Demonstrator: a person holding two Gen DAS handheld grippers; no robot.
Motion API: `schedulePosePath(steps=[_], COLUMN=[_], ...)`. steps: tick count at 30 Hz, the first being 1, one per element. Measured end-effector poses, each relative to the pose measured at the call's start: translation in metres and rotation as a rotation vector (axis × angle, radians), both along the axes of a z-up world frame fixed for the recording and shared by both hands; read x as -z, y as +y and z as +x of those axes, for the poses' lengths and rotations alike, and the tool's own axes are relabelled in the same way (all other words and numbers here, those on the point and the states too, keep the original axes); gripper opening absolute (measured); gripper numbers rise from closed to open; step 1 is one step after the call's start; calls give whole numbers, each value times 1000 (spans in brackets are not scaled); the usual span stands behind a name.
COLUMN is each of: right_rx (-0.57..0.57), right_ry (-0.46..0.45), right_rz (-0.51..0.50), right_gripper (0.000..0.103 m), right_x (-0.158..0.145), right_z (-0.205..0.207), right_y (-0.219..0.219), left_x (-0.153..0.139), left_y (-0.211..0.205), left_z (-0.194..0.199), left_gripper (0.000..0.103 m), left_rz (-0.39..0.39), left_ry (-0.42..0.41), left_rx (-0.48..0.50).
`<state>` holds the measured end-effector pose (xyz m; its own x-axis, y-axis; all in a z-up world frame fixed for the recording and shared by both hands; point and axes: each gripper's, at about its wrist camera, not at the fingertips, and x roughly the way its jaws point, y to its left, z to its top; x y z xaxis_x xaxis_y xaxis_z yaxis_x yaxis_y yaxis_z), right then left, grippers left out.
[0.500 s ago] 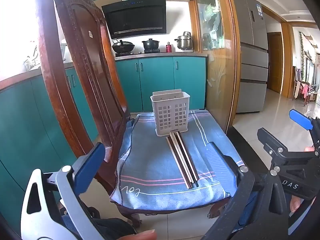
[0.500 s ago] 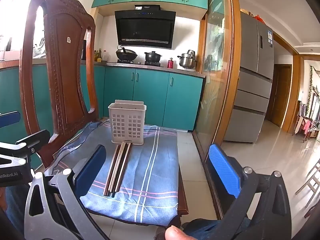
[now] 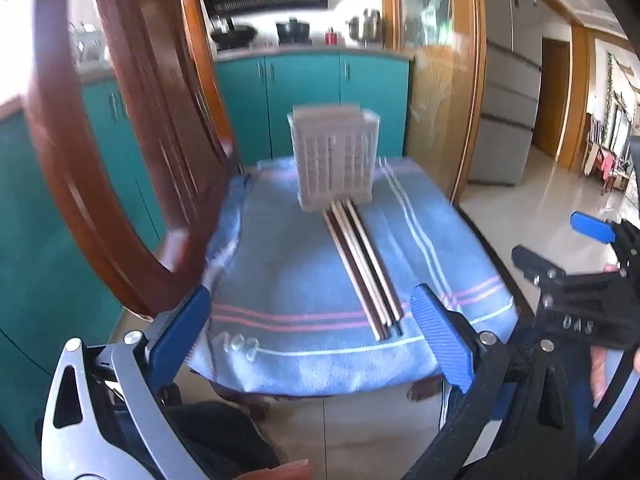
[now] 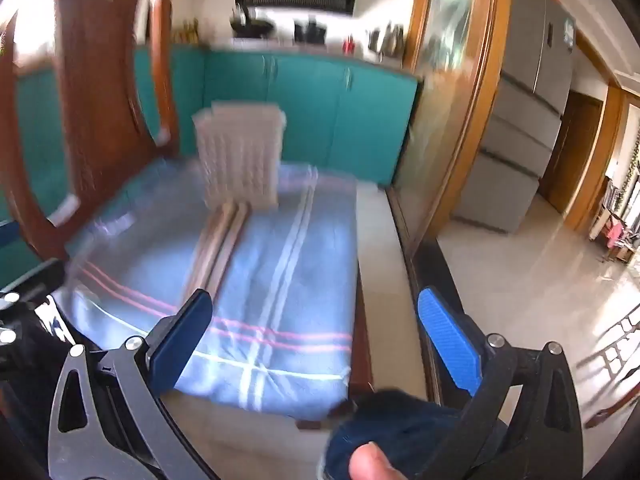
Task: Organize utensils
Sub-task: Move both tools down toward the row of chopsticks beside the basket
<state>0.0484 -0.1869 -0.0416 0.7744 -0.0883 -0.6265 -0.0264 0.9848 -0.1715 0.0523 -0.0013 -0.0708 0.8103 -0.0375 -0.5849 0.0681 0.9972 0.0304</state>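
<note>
Both of my claws have dropped and pushed in toward the chair since half a second ago: the white perforated plastic utensil basket now looms larger and sits higher in each view, and the right wrist view is smeared with motion. My left claw stands with its jaws wide apart and nothing between them; my right claw is just as wide and just as empty.

Using the basket as my landmark: it stands upright on the blue striped towel that covers the brown wooden chair, and the bundle of long wooden chopsticks, some dark and some pale, lies flat directly in front of it, far tips touching or nearly touching its base, near ends pointing at me.

I judge the chopsticks light, stiff and smooth (likely to roll or fan apart if pinched at one end). I would take hold across the whole bundle near its middle, pads square to the sticks. The soft towel should let a pad dig under them.
</note>
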Motion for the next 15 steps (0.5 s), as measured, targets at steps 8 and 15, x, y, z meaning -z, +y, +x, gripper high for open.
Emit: schedulePosePath(steps=[8, 15], right_rx=[6, 12], right_ry=[151, 261], right_rz=[125, 249], right_gripper=[80, 42], right_x=[25, 49], right_z=[90, 186], right_y=[-16, -11], left_x=[44, 70], left_y=[-12, -23], left_z=[99, 188], left_gripper=[98, 53], left_rz=[29, 69], left_ry=[163, 212], left_rx=[130, 203])
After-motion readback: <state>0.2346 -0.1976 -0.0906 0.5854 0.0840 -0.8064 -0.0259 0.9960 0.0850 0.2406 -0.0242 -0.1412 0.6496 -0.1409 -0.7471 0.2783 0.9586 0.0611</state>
